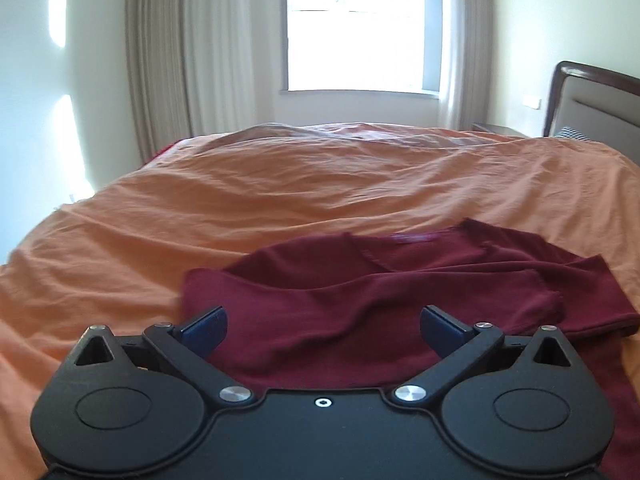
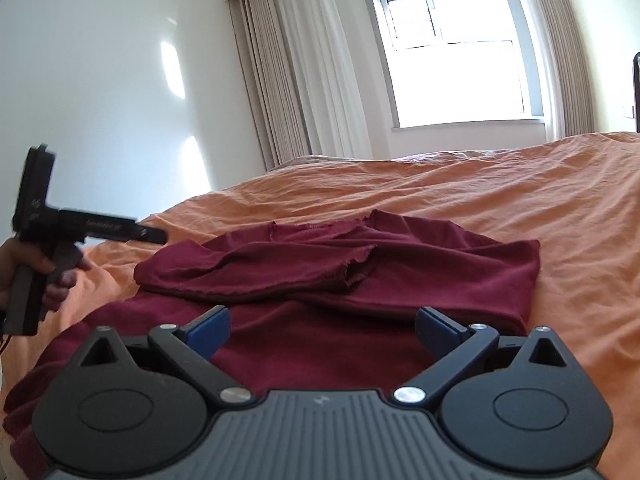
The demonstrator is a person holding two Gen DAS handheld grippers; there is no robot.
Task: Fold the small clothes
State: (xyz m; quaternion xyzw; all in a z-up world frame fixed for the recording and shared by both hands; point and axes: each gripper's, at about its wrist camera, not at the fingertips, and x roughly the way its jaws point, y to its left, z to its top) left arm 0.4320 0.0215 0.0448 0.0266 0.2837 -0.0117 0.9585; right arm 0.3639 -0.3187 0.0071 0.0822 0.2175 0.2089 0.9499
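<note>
A dark red shirt (image 1: 400, 288) lies on the orange bedspread (image 1: 280, 184), its sleeves folded across the body. My left gripper (image 1: 324, 328) hangs over the shirt's near part, jaws wide open, nothing between the blue pads (image 1: 206, 330). In the right wrist view the same shirt (image 2: 340, 276) spreads toward me, the folded sleeves lying over its upper half. Above the shirt's lower part stands my right gripper (image 2: 322, 330), open and empty. The left gripper (image 2: 154, 235) shows there at the far left, held by a hand (image 2: 52, 280), pointing toward the shirt's left shoulder.
The orange bedspread (image 2: 520, 200) is wrinkled and stretches far beyond the shirt. A dark headboard (image 1: 592, 100) with a checked pillow (image 1: 570, 133) stands at the right. Curtains (image 1: 168, 60) and a bright window (image 1: 360, 32) are behind the bed; a white wall (image 2: 100, 100) on the left.
</note>
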